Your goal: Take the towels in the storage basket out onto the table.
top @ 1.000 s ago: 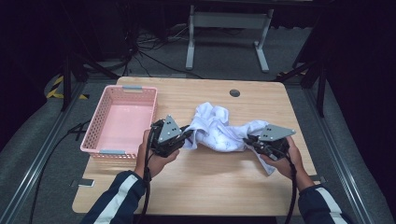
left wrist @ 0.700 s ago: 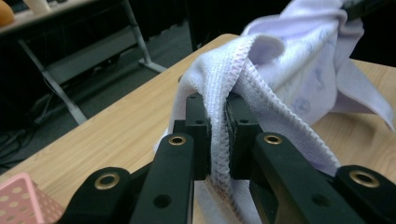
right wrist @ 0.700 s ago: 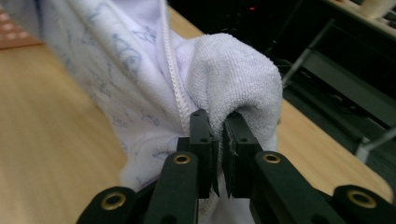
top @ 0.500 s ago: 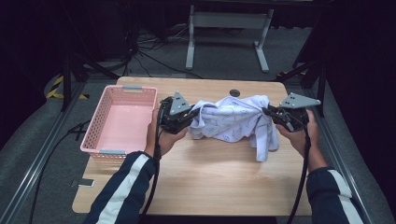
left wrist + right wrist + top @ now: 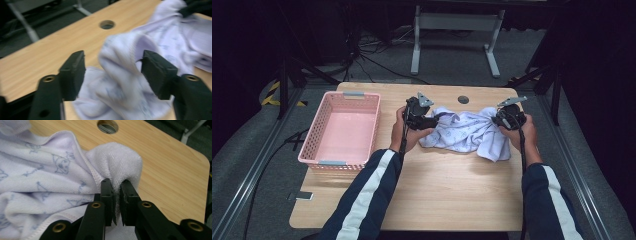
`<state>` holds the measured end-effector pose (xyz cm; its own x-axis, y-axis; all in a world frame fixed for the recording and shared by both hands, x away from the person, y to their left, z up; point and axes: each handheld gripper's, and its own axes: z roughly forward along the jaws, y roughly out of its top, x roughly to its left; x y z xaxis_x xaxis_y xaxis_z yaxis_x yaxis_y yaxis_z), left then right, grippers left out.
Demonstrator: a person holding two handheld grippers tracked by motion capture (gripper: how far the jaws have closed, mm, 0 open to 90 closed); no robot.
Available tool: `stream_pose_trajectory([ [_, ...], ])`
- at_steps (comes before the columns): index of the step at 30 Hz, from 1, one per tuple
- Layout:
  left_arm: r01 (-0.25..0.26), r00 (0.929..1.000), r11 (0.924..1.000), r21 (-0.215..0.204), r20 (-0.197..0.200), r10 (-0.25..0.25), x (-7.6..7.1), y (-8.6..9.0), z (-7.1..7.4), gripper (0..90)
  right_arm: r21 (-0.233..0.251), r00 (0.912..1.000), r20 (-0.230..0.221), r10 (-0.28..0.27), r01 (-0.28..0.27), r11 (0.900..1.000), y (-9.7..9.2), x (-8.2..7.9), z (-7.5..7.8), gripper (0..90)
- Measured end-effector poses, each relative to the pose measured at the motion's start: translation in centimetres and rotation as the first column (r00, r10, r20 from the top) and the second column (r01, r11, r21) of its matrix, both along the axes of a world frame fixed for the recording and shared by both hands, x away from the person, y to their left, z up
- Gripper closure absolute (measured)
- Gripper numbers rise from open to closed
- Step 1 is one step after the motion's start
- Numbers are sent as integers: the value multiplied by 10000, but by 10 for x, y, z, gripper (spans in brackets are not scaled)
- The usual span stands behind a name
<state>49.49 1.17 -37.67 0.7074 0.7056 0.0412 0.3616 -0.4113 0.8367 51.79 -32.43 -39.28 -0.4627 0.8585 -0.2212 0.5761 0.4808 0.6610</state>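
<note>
Lilac towel (image 5: 467,134) spread on table (image 5: 432,190) right of pink basket (image 5: 343,131) | left gripper (image 5: 113,68) jaws just opened, cloth loose between | right gripper (image 5: 116,192) clamped on towel corner

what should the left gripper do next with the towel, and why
Probably re-pinch a corner of the towel. The left gripper has just been opening: its jaws stand wide with a bunched fold loose between them, while the right gripper is shut on its corner. A second grip would let the towel be spread flat.
</note>
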Motion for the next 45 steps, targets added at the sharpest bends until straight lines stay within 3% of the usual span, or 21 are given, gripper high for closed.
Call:
stream_pose_trajectory([
  [4, 680, 9962, 9977, -12, -550, -680, -12, -2, -13, 286, -69, 9983, -80, -582, 582, 9983, -10, 3, -9, 726],
  [6, 1076, 9916, 9933, 426, -762, -1041, -20, -2, -26, 264, 193, 9961, 3, -884, 884, 9959, -14, -1, -9, 573],
  [8, 1189, 9906, 9881, 971, -795, -1114, -25, -2, -41, 239, 782, 9988, 185, -457, 441, 9960, -20, -11, -2, 529],
  [10, 1255, 9853, 9893, 738, -1258, -1156, -26, 0, -52, 223, 1592, 9987, 407, 307, -369, 9866, -24, -29, 10, 499],
  [12, 1418, 9787, 9880, 606, -1582, -1307, -25, 2, -61, 197, 1568, 9909, 526, 1237, -1305, 9790, -21, -47, 17, 476],
  [13, 1418, 9787, 9880, 606, -1582, -1307, -25, 2, -61, 195, 1568, 9909, 526, 1237, -1305, 9790, -21, -47, 17, 476],
  [15, 1370, 9797, 9854, 1007, -1604, -1198, -25, -1, -69, 189, 1539, 9757, 473, 2141, -2189, 9635, -13, -69, 18, 455],
  [16, 1348, 9795, 9855, 1031, -1643, -1168, -23, -3, -72, 189, 1526, 9662, 356, 2555, -2579, 9540, -9, -78, 16, 447],
  [17, 1311, 9791, 9855, 1076, -1697, -1117, -21, -4, -74, 188, 1223, 9636, 241, 2663, -2672, 9558, -3, -89, 12, 406],
  [20, 1171, 9820, 9883, 974, -1601, -1005, -16, -6, -78, 221, 1451, 9381, -147, 3462, -3405, 9290, 6, -107, 2, 361],
  [24, 848, 9873, 9870, 1368, -1454, -647, -11, -11, -84, 330, 778, 9224, -902, 3755, -3694, 9260, 22, -110, -22, 267],
  [27, 580, 9915, 9880, 1430, -1233, -403, -8, -12, -85, 426, -70, 9333, -1226, 3376, -3410, 9401, 29, -106, -35, 285],
  [29, 513, 9934, 9857, 1603, -1096, -339, -6, -10, -85, 519, -36, 9469, -949, 3073, -3091, 9510, 28, -101, -38, 388],
  [30, 513, 9934, 9857, 1603, -1096, -339, -6, -10, -85, 550, -36, 9469, -949, 3073, -3091, 9510, 28, -101, -38, 388],
  [31, 440, 9934, 9868, 1557, -1120, -267, -4, -10, -85, 598, -224, 9574, -731, 2793, -2816, 9593, 29, -97, -40, 468],
  [32, 447, 9942, 9857, 1627, -1042, -278, -3, -9, -85, 598, -224, 9574, -731, 2793, -2816, 9593, 29, -97, -40, 468],
  [33, 395, 9941, 9837, 1754, -1065, -209, -1, -7, -82, 700, -547, 9632, -408, 2656, -2675, 9620, 30, -95, -41, 659],
  [34, 395, 9941, 9837, 1754, -1065, -209, -1, -7, -82, 726, -547, 9632, -408, 2656, -2675, 9620, 30, -95, -41, 659],
  [37, -35, 9962, 9832, 1823, -851, 193, 3, -5, -77, 747, -359, 9651, -226, 2608, -2615, 9645, 28, -94, -39, 850],
  [43, -850, 9945, 9827, 1644, -465, 938, 16, 12, -56, 749, 811, 9354, 379, 3516, -3535, 9319, 24, -117, -8, 864],
  [45, -1164, 9912, 9815, 1522, -445, 1244, 20, 18, -51, 749, 1260, 9314, 712, 3569, -3633, 9231, 21, -126, 3, 864],
])
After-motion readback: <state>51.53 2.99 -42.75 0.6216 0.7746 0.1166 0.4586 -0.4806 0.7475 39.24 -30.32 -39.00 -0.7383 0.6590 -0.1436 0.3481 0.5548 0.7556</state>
